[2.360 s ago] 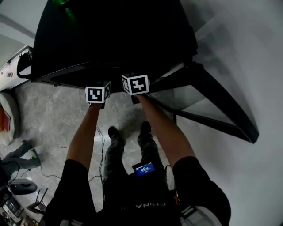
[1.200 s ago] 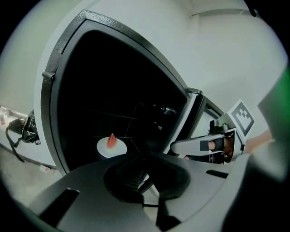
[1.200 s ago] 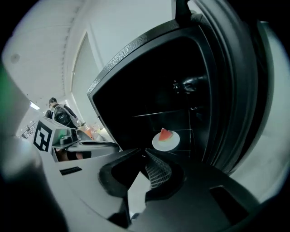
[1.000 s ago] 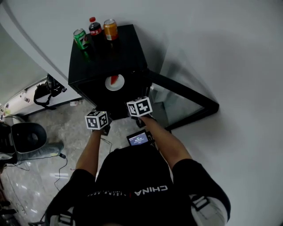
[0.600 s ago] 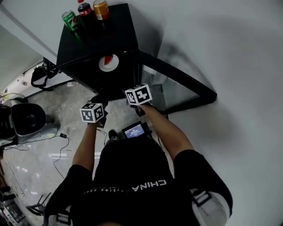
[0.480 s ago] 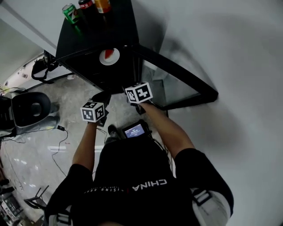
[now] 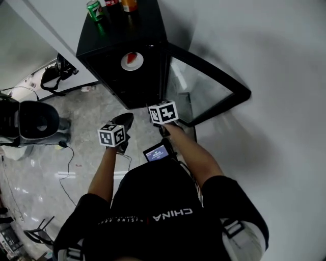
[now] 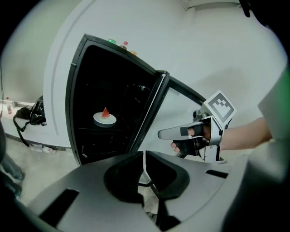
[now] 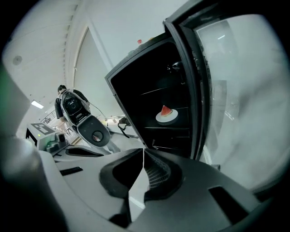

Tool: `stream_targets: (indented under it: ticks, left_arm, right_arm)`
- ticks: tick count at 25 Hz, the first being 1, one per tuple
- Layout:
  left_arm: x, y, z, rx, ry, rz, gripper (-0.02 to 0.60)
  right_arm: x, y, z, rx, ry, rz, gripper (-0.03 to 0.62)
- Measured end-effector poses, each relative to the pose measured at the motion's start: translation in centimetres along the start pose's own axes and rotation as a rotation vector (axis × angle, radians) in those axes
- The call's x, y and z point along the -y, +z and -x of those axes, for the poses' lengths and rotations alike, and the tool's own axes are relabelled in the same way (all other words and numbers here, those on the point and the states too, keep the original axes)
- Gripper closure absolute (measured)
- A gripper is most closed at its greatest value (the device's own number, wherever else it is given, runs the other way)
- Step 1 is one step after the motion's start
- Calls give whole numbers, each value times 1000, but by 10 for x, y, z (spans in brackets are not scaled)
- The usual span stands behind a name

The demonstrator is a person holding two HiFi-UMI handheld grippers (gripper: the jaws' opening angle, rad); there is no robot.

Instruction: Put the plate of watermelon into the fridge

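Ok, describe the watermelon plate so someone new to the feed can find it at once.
Find the black fridge by the white wall, its glass door swung open. Midway up inside sits a round white plate with one red watermelon wedge. It is the only pale thing in the dark interior; the drinks stand on top, outside.

White wall (image 7: 265, 61) rises beyond the right gripper (image 9: 143, 156) and its fingers (image 9: 157, 171). Grey marbled floor (image 7: 76, 148) lies below them, crossed by 1 black cable (image 7: 67, 171). 1 black office chair (image 9: 88, 124) stands to their left.
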State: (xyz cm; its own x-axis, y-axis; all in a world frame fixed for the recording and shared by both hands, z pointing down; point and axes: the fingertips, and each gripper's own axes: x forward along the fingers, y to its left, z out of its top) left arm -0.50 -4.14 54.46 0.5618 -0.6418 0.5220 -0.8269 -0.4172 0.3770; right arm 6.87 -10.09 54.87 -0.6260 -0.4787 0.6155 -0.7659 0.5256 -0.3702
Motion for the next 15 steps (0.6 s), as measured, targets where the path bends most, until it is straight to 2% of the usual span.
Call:
stream_targets:
  ticks: [4, 9, 15]
  left_arm:
    - [-2, -29, 51, 35, 3, 25, 555]
    - [-7, -80, 123, 66, 5, 26, 555]
    - [2, -124, 191, 87, -34, 42, 555]
  right_arm:
    - [-46, -24, 6, 14, -5, 2, 572]
    - [-103, -75, 23, 29, -44, -11, 572]
    - [-161, -131, 67, 56, -80, -26, 572]
